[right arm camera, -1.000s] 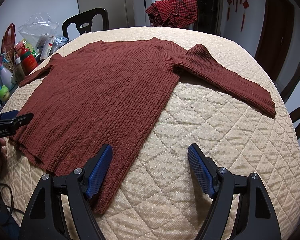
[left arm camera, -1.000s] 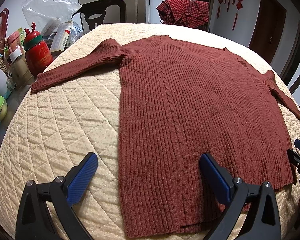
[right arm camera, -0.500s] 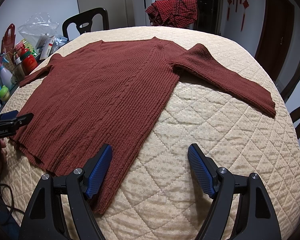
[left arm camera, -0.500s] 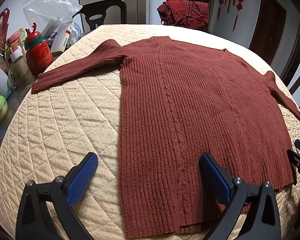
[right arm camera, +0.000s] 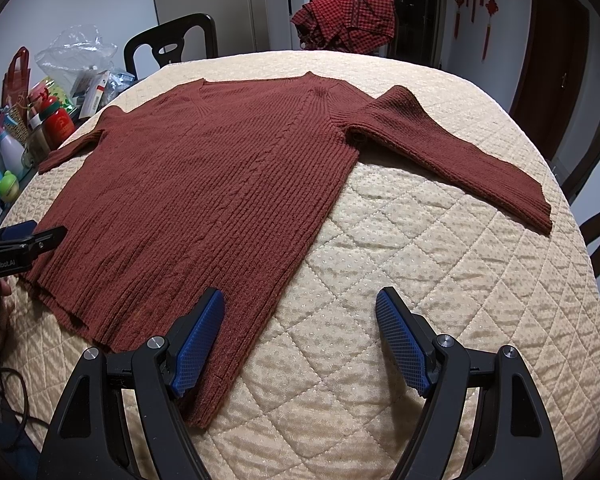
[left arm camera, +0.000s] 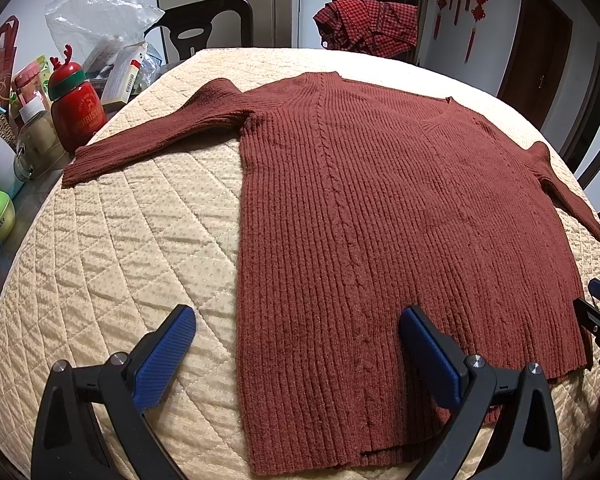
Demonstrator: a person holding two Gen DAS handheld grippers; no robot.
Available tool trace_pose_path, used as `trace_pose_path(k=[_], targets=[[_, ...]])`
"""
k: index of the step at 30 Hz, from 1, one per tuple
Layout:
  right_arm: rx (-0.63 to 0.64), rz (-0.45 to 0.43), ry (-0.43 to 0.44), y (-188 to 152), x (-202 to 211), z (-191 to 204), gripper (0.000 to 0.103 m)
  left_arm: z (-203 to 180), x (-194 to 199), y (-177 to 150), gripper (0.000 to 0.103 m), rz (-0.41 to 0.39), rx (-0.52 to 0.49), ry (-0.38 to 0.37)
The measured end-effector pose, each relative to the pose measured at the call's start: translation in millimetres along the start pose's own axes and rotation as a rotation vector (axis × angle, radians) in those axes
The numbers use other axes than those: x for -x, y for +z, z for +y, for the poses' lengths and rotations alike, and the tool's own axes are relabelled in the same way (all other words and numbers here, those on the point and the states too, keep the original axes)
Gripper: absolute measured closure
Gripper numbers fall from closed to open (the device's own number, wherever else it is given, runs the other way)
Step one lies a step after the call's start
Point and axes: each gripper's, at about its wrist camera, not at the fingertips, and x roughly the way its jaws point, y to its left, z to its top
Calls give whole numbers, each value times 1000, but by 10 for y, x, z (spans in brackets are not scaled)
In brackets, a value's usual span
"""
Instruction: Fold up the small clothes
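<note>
A rust-red ribbed sweater (left arm camera: 380, 216) lies flat and spread out on a cream quilted table cover (left arm camera: 120, 248), both sleeves stretched sideways. My left gripper (left arm camera: 296, 328) hovers open over the sweater's left hem corner, one blue pad above the cover, the other above the knit. In the right wrist view the same sweater (right arm camera: 204, 196) fills the left half, and my right gripper (right arm camera: 300, 316) stands open over its right hem corner. Nothing is held between either pair of pads. Each gripper's tip shows at the edge of the other's view.
Bottles, a red reindeer-cap flask (left arm camera: 74, 108), boxes and a plastic bag crowd the table's left edge. A red checked garment (left arm camera: 368, 24) is draped at the far end. Dark chairs (left arm camera: 204, 20) stand around the table. Bare quilt (right arm camera: 440, 280) lies right of the sweater.
Almost nothing differs; both grippers stay open at the hem, the left view shifting very slightly.
</note>
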Motion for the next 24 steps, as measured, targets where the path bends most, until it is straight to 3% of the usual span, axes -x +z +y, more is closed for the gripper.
trace_pose_path(k=[24], targets=[[2,16,6,5,-54,-17,25,8,-47,23,0,16,2,2]])
